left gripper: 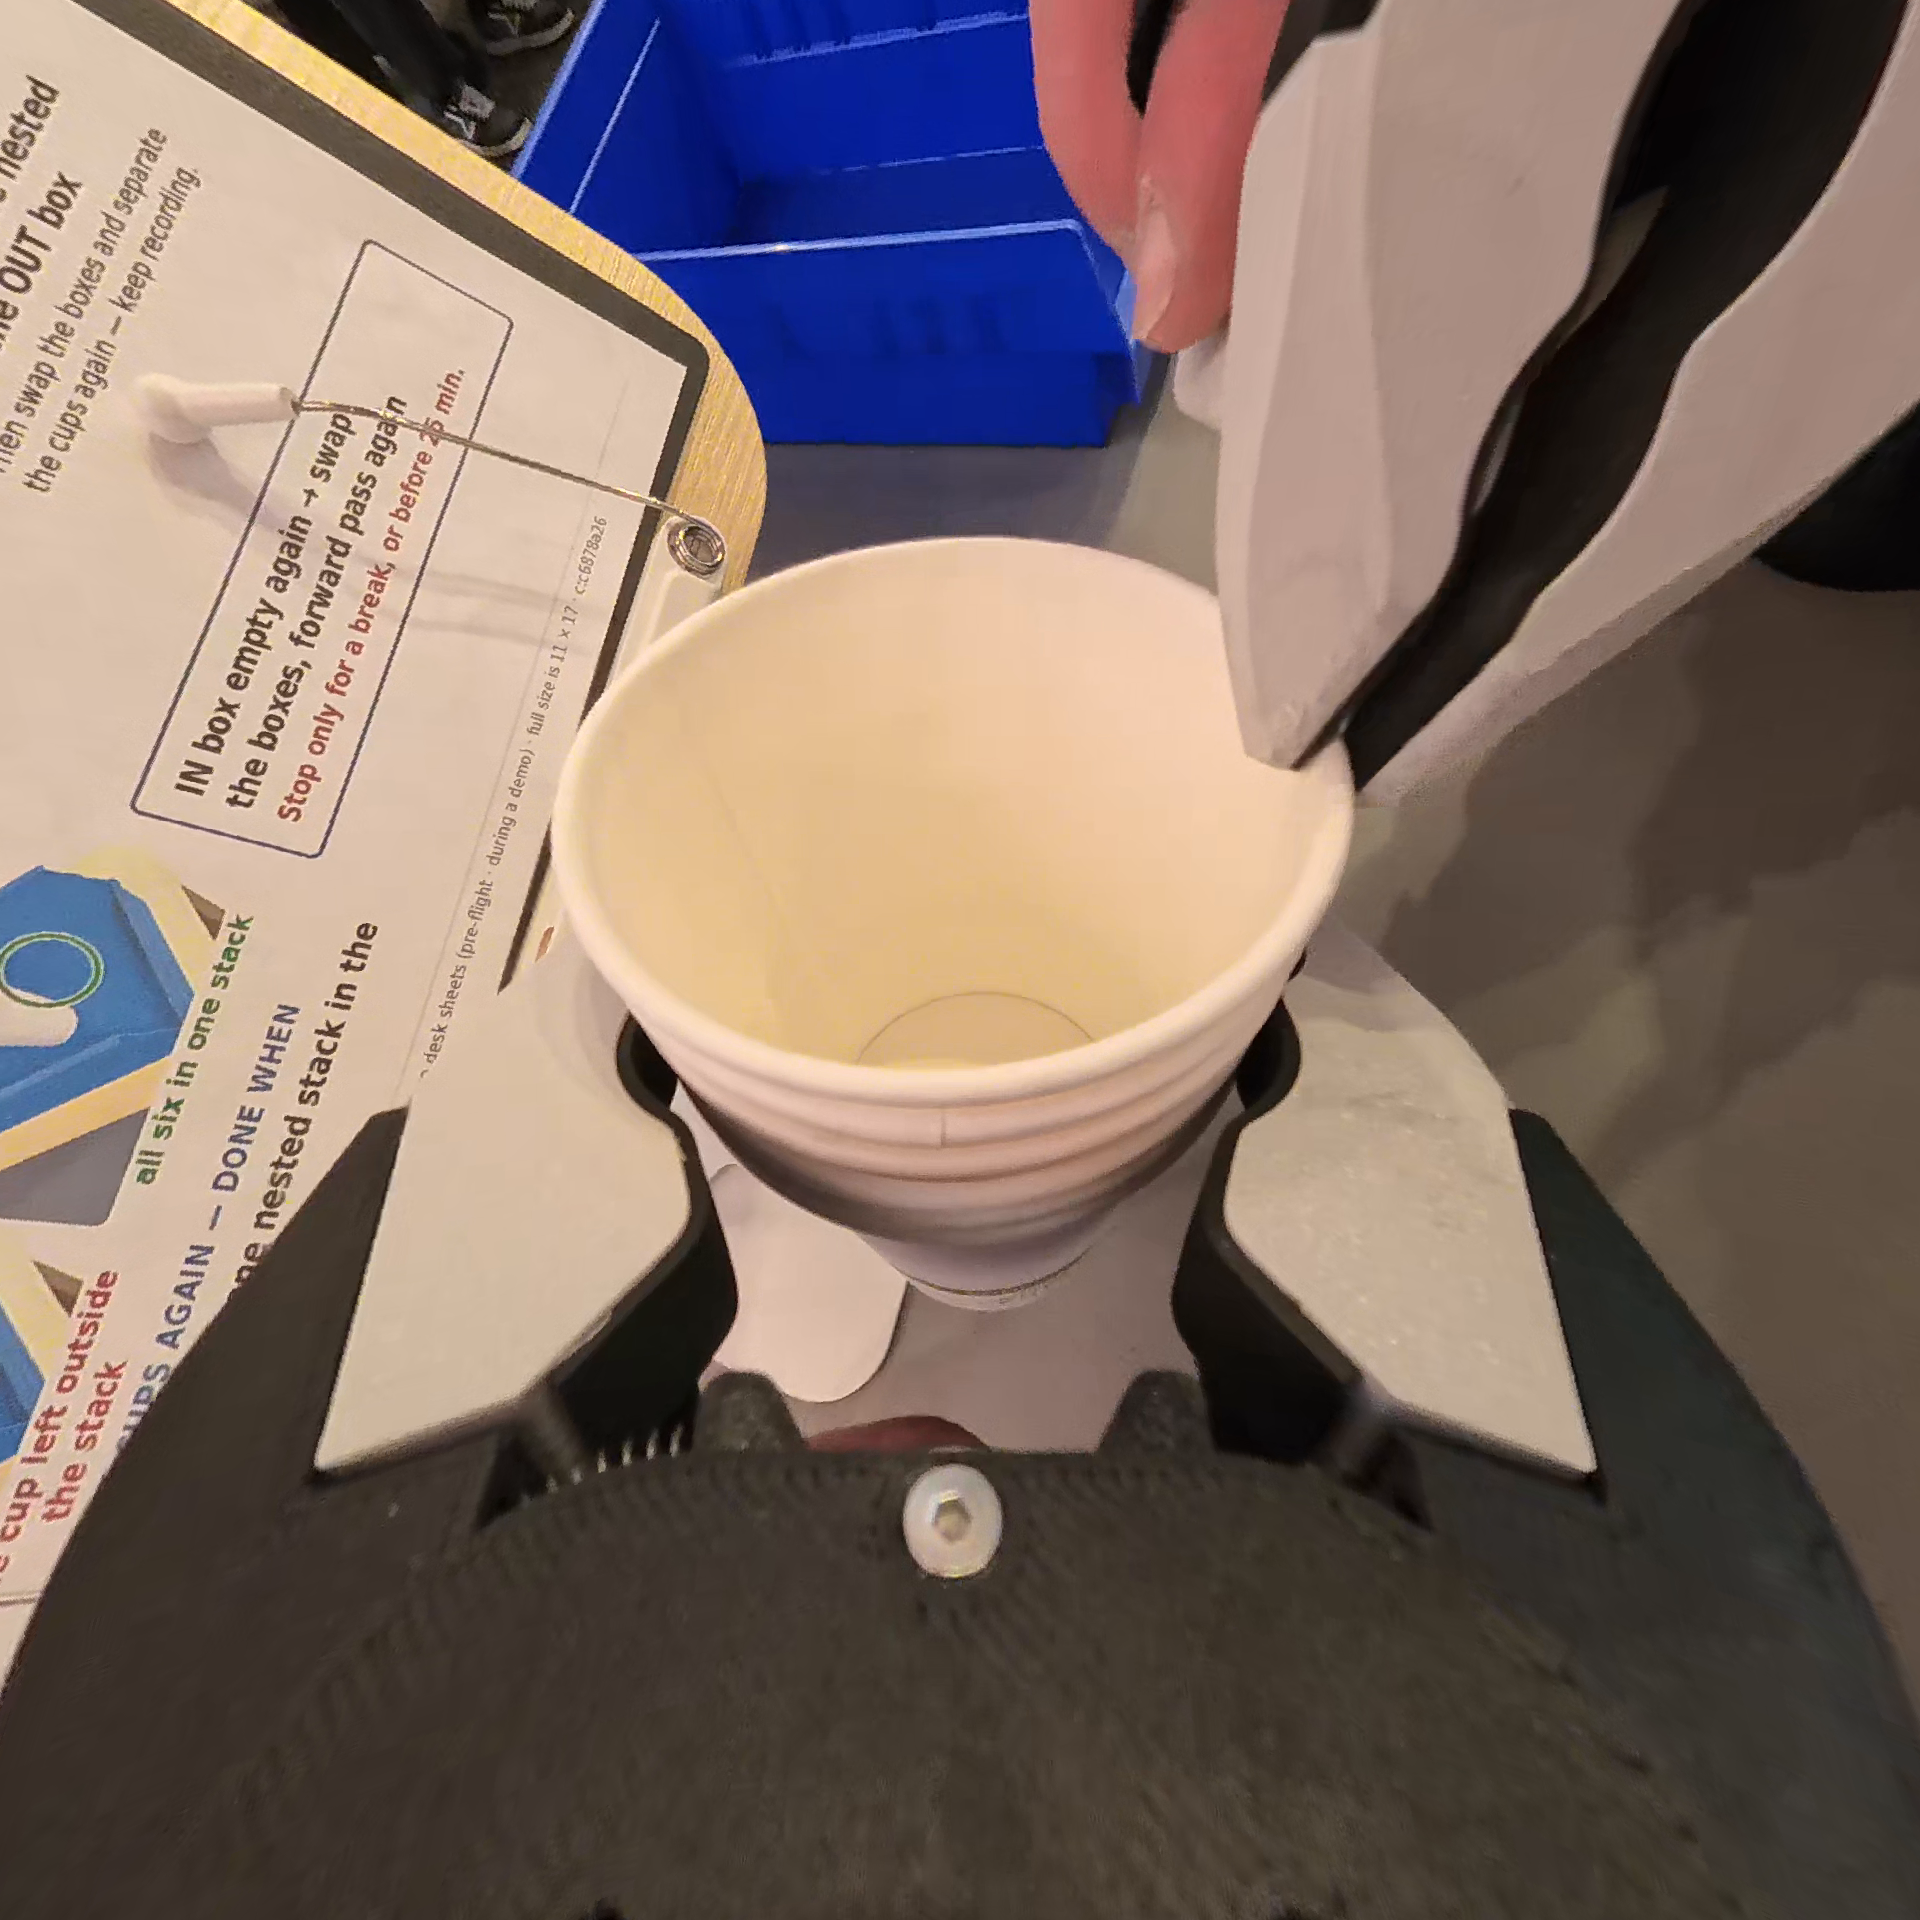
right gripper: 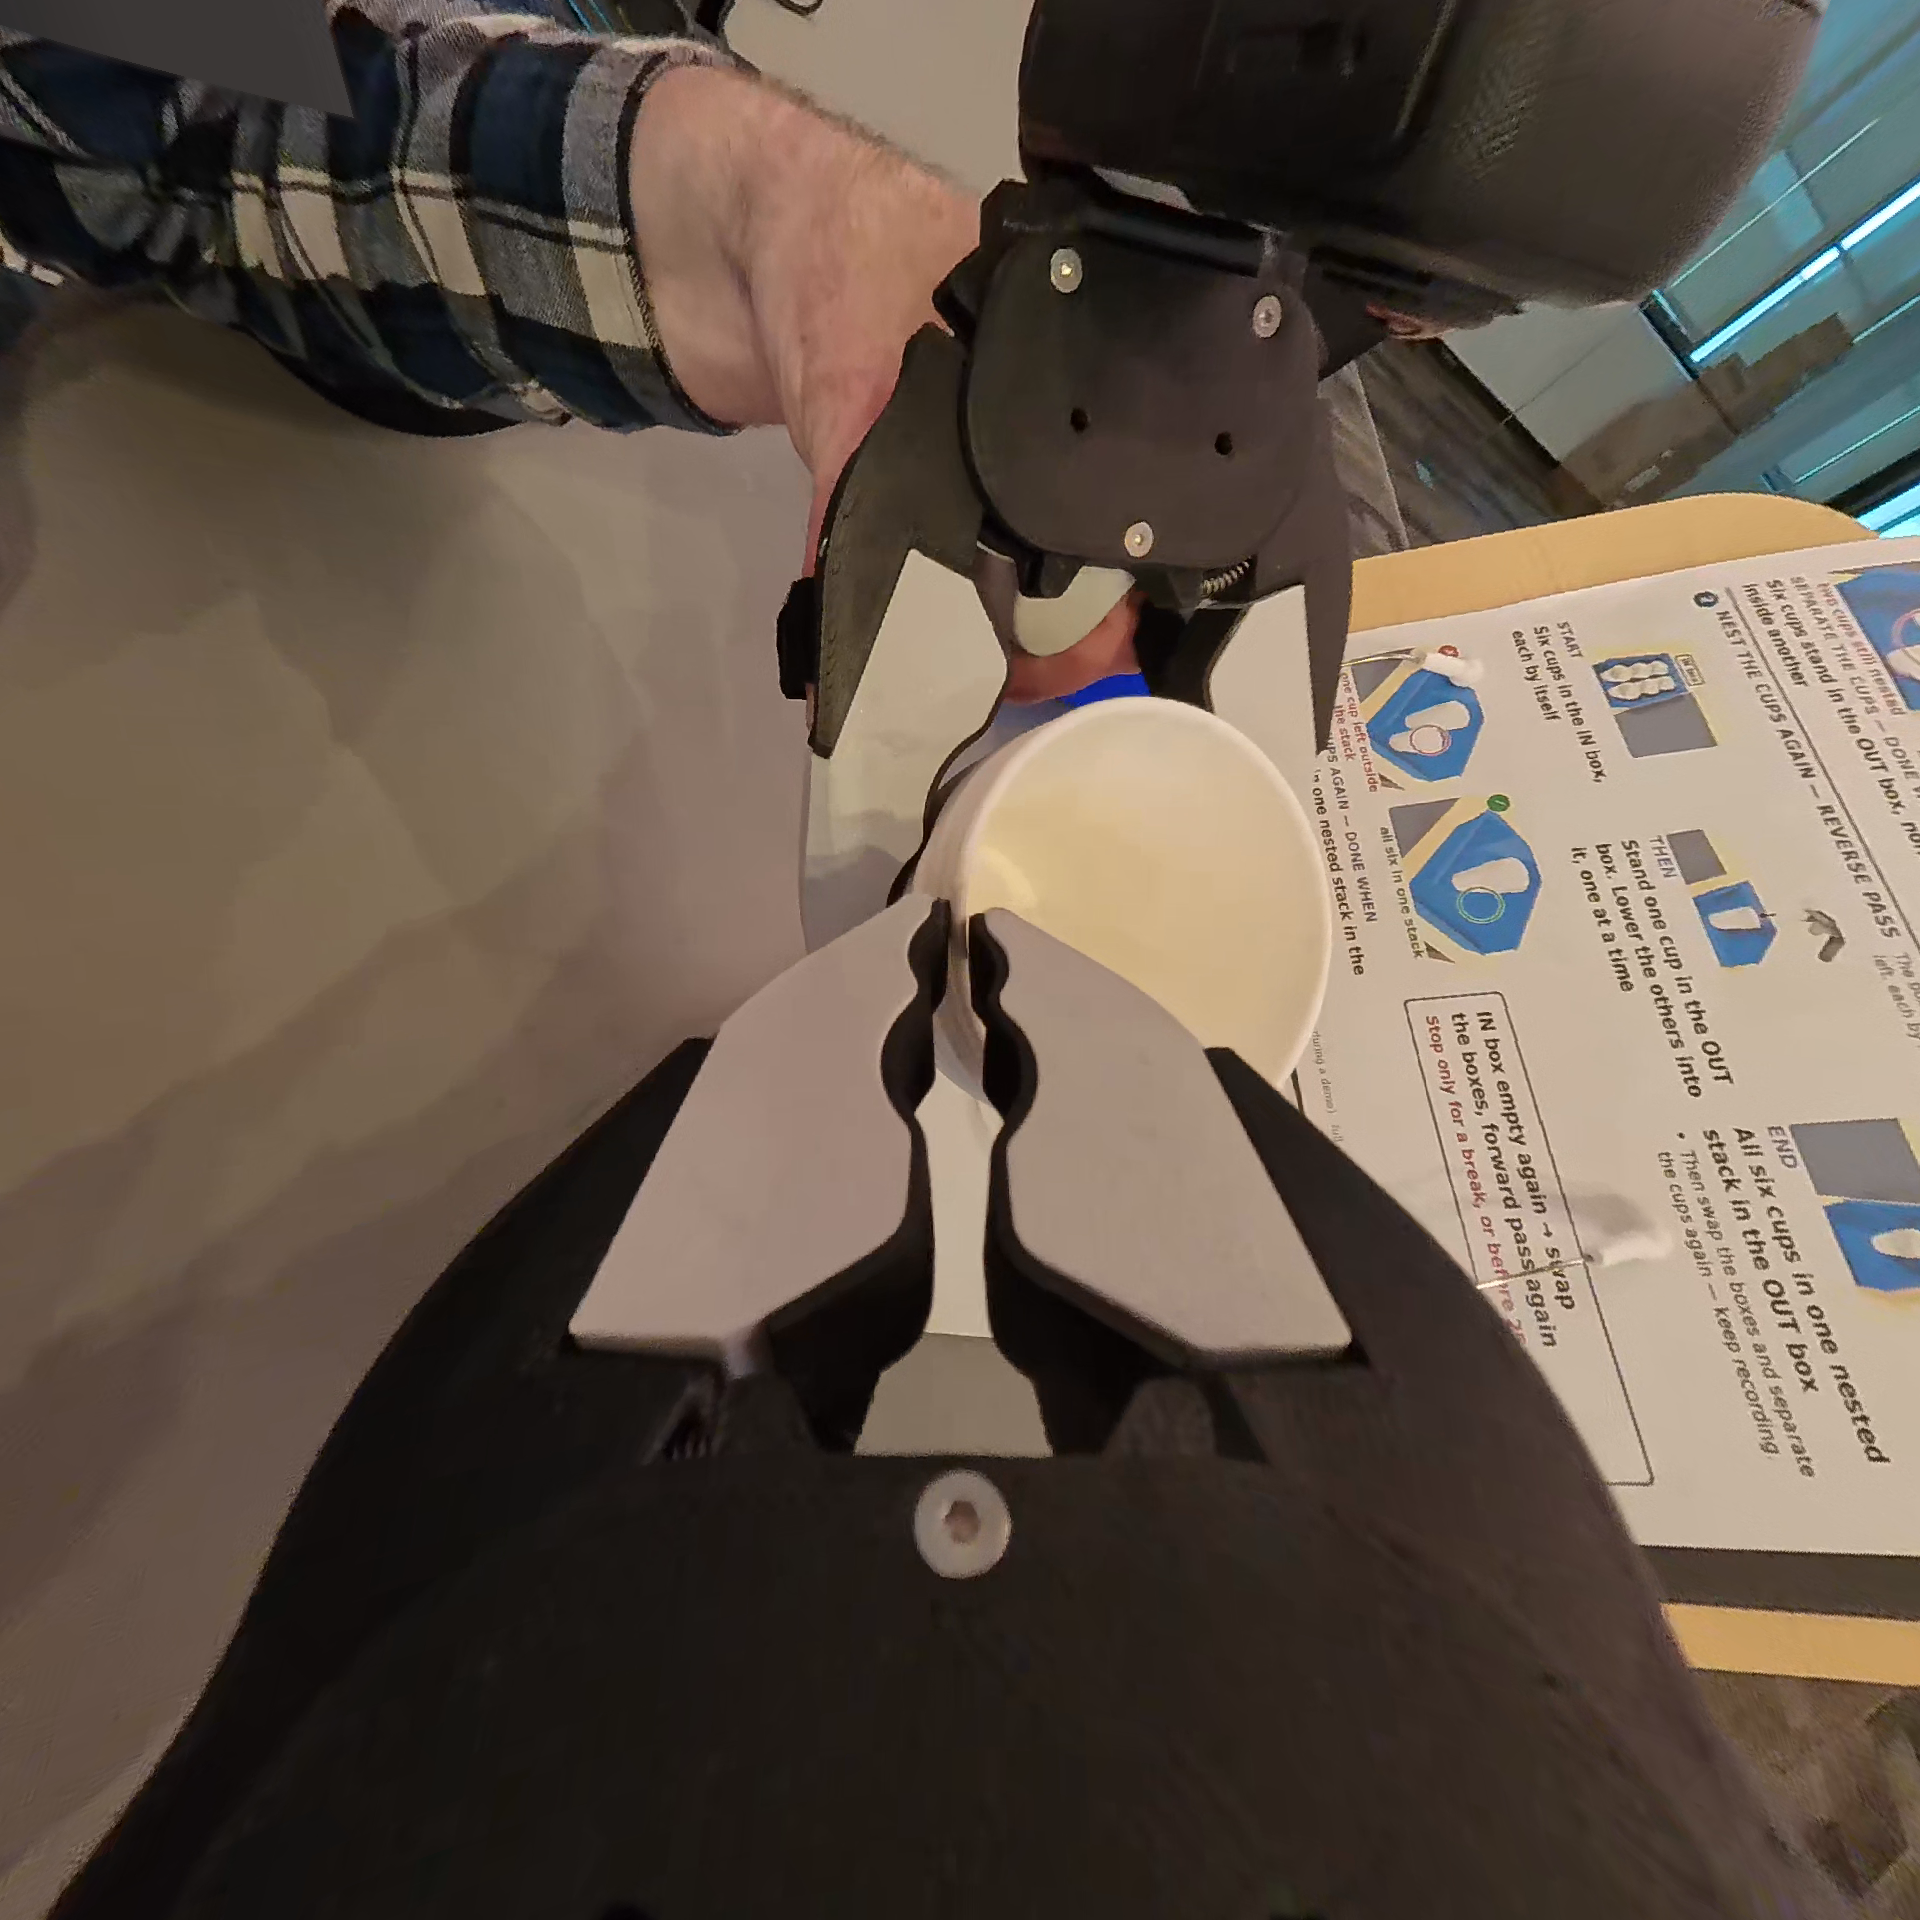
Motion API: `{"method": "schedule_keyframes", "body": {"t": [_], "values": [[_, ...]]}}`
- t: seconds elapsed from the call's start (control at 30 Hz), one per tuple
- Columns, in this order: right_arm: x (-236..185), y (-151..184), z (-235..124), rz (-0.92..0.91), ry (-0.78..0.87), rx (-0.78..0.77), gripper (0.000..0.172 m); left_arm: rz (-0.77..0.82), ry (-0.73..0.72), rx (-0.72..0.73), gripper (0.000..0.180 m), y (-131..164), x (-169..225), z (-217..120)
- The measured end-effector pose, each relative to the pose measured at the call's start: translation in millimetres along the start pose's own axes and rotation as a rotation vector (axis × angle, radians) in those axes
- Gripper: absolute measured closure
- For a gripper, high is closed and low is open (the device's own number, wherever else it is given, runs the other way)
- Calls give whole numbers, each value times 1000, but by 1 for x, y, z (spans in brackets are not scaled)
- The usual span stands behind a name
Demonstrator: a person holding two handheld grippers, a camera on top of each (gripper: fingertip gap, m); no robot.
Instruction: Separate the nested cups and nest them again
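Your stack of cups (left gripper: 951, 914) was white paper, cream inside, with several rolled rims banded one under another; it sat between your left gripper (left gripper: 956, 1070) fingers, spread wide and cradling its sides in their black notches, mouth tilted toward 12 o'clock. Your right gripper (right gripper: 961, 935) came in from 2 o'clock in the left wrist view and had pinched the rim of the top cup, one finger inside, one outside. A blue bin (left gripper: 862, 239) stood at 12 o'clock, its contents hidden; an instruction sheet (left gripper: 312, 644) lay at 10 o'clock.
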State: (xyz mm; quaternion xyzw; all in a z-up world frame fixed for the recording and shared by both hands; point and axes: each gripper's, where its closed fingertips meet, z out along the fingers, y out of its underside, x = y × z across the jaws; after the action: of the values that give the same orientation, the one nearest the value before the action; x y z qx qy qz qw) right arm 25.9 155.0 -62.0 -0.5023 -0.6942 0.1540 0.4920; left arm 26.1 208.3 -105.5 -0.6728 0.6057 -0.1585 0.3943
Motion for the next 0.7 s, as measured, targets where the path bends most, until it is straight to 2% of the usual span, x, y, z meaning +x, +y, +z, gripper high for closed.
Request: {"method": "schedule_keyframes", "body": {"t": [0.4, 0.53, 0.7], "values": [[11, -7, -12, -55, 91, -3, 169, 7, -12, -27, 73, 7, -2, 4], [24, -18, -35, -62, 168, 36, 169, 4, -9, -25, 73, 7, -2, 5], [51, -33, -88, -43, 329, 106, 169, 2, -24, -19, 73, 6, -5, 2]]}}
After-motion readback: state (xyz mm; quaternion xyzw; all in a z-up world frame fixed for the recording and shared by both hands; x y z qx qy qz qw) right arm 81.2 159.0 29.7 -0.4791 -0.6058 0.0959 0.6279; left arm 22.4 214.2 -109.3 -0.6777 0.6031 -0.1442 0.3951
